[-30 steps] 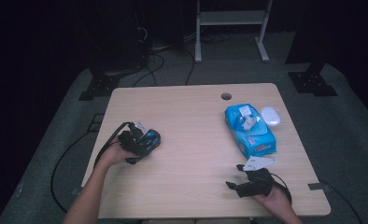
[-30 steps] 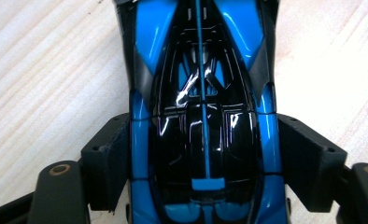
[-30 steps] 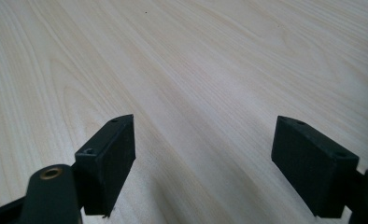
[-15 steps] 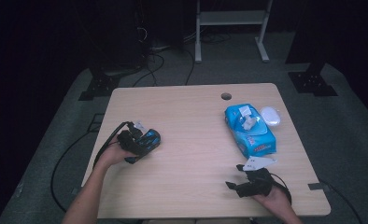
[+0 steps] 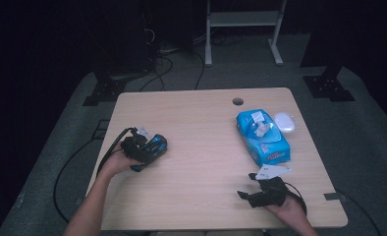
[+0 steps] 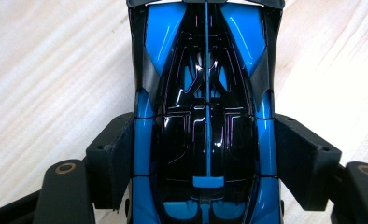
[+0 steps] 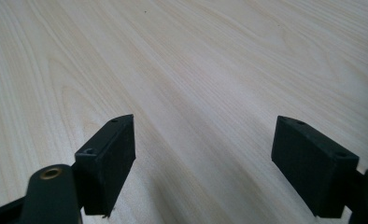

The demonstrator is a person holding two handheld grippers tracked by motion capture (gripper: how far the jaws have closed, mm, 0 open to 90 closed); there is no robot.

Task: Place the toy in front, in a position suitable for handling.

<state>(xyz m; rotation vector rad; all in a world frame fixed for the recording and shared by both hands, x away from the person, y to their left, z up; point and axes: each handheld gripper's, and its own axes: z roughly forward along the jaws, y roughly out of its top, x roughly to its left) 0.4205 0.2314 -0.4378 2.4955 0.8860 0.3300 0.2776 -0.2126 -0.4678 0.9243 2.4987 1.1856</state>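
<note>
Left gripper [image 5: 152,150] is clamped on the blue-and-black toy car [image 6: 205,116]: in the left gripper view both pads sit flush against the car's flanks, roof and rear deck running up the middle between them. The car is at the near-left of the wooden table [image 5: 201,147], low over the top or resting on it; can't tell which from the high view. Compared with the high-view pictures from the previous second, almost nothing has changed: the car and left hand [image 5: 114,162] are in the same spot and the grip looks the same. So the grasp reads as settled, not still forming; the car looks ready to be lifted or carried, but no transfer has begun.

Right gripper [image 7: 203,158] is idle at the near-right edge, jaws spread wide with only bare wood between them. It hasn't shifted either.

Far right: a blue wet-wipes pack [image 5: 262,137] lies flat, with a white oval lid or dish [image 5: 284,122] just beside it on the far-right side. Both are untouched and well apart from the car. A cable hole [image 5: 237,101] sits near the far edge.
</note>
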